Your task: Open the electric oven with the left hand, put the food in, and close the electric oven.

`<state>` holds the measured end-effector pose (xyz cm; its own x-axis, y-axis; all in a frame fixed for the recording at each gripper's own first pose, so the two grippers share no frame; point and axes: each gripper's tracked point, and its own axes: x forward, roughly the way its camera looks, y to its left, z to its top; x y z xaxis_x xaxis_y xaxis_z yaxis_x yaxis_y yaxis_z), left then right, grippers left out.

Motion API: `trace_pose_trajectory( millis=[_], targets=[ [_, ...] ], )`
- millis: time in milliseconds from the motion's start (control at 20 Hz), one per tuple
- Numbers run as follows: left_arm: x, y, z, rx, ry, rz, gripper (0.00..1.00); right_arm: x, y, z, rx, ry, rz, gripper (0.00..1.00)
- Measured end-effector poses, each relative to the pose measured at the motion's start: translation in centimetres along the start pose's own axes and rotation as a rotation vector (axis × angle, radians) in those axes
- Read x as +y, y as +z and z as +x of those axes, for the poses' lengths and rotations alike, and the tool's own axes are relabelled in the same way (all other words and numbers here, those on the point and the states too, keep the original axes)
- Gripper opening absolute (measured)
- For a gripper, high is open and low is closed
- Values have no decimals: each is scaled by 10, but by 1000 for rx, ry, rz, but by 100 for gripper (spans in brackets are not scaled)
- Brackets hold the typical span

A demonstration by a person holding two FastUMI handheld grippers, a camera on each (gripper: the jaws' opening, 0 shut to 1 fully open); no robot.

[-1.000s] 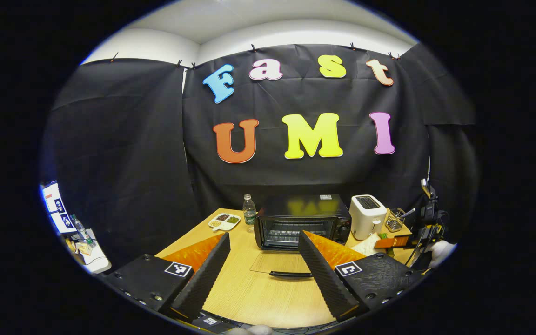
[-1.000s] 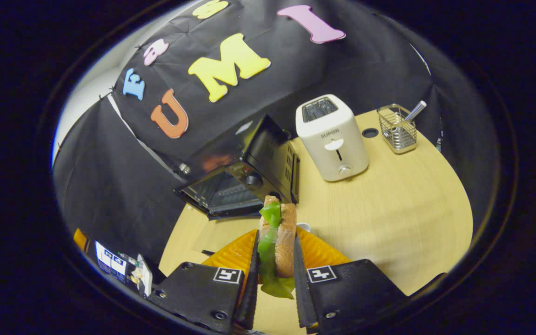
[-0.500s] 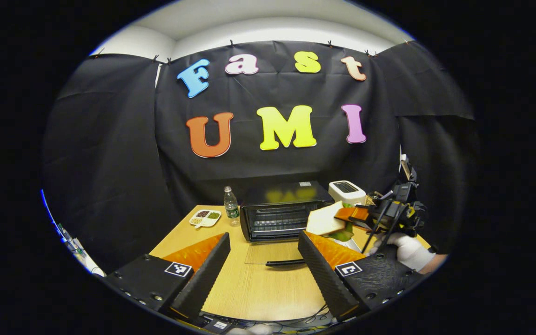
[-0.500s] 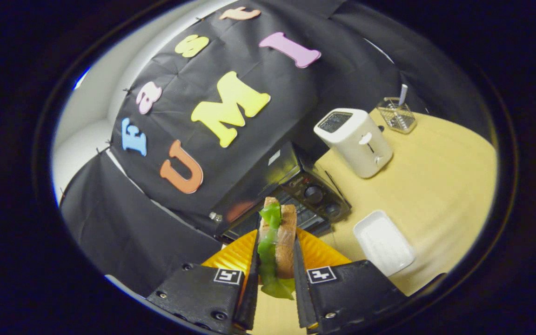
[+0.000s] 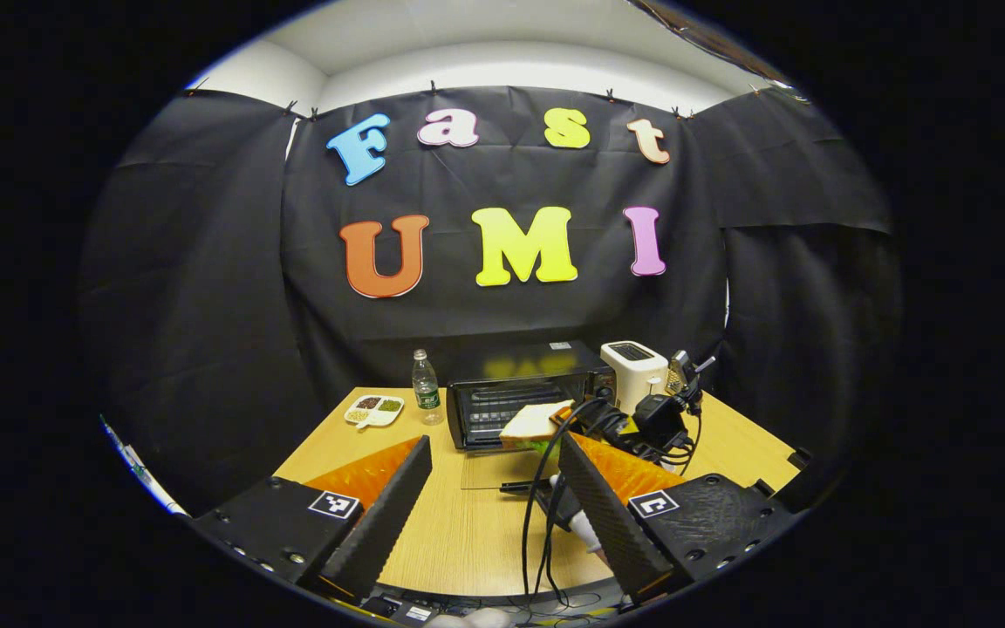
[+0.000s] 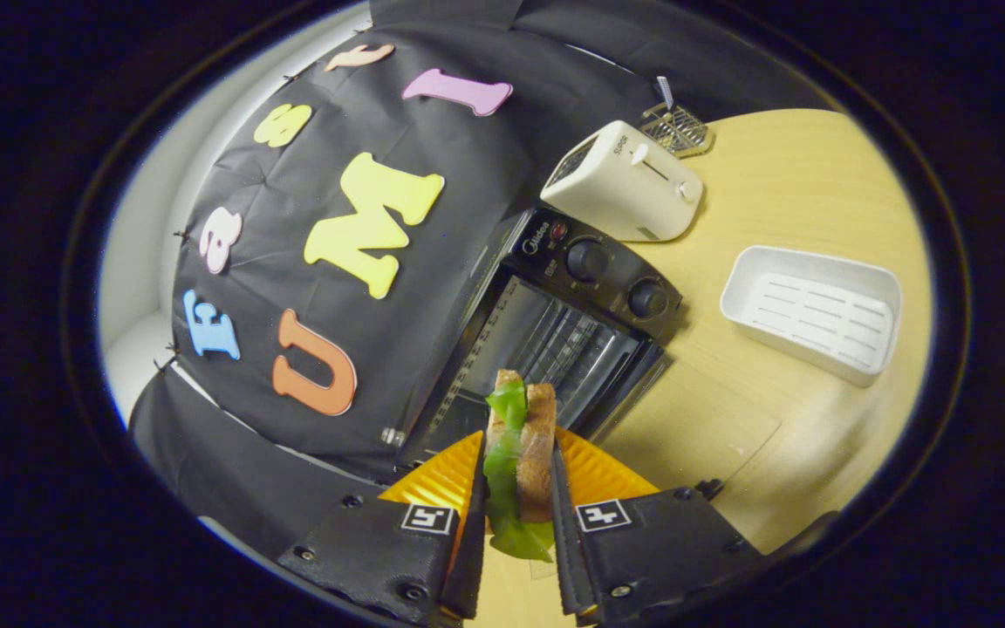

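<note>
I count one electric oven [image 6: 555,340], one sandwich [image 6: 520,453], one toaster [image 6: 620,183], one white tray [image 6: 812,310], one wire basket [image 6: 675,126], one water bottle [image 5: 423,399], one divided dish [image 5: 373,409] and two grippers [image 5: 489,510] [image 6: 516,541].

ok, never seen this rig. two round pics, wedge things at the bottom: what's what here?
No robot arm: a person holds a two-finger gripper in each hand, and a fisheye camera rides on each, looking along its fingers.

In the left gripper view, the left gripper is open and holds nothing. Beyond it on the wooden table stands the electric oven, its glass door folded down flat. The right gripper reaches towards the oven mouth.

In the right gripper view, the right gripper's fingers are shut on a sandwich with green lettuce, pointed at the oven's wire rack.

Also on the table: a white toaster, a white tray, a wire basket, a water bottle and a divided snack dish.
</note>
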<state>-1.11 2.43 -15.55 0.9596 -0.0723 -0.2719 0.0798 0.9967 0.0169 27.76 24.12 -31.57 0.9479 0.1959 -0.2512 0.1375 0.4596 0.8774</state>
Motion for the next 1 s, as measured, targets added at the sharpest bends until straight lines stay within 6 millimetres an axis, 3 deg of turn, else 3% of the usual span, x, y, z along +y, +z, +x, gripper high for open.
trace_pose_trajectory(
  millis=[200, 350, 500, 800, 1000],
  targets=[
    [18, -5, 2, 18, 27, -7, 96, 5, -19, 33, -8, -12, 61, 37],
    [32, -5, 3, 25, 51, 11, 96, -1, -26, 61, -15, -44, 97, 37],
    [43, -9, 7, 38, 63, 29, 96, -9, -20, 84, -52, -65, 165, 37],
    [58, -13, 17, 62, 61, 43, 96, -3, -15, 129, -99, -97, 185, 37],
    [64, -13, 19, 64, 58, 39, 96, -6, -11, 141, -115, -136, 62, 45]
  ],
)
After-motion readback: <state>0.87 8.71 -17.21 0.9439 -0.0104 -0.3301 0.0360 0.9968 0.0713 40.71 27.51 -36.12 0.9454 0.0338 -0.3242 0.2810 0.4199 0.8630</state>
